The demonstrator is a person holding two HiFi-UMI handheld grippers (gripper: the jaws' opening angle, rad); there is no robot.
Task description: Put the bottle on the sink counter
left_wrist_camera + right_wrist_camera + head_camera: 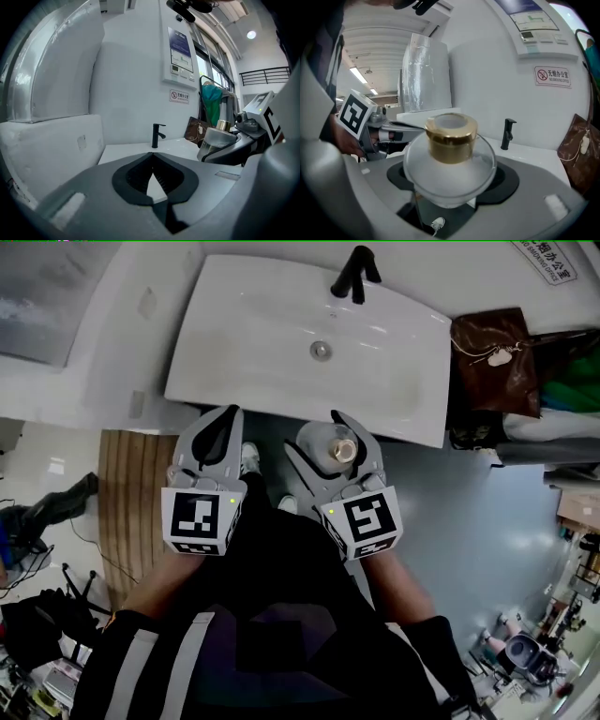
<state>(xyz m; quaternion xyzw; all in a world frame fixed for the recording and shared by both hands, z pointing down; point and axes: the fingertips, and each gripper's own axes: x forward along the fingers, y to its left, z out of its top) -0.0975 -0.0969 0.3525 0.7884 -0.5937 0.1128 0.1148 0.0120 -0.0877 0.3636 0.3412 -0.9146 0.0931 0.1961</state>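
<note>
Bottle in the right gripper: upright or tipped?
Upright: the bottle sits gold cap up, its round body clamped between the jaws of the right gripper.

Both arms reach forward from the body, forearms bare below dark sleeves, the left arm (150, 589) and right arm (408, 592) roughly parallel. Each hand carries its tongs pointing away from the person, side by side and near each other without touching. The left tongs (229, 413) have their jaws drawn together at the tips with nothing between them. The right tongs (317, 432) stand with jaws spread wide, clamped on either side of the bottle (330, 448), which sits upright between them. Marker cubes face up on both.
</note>
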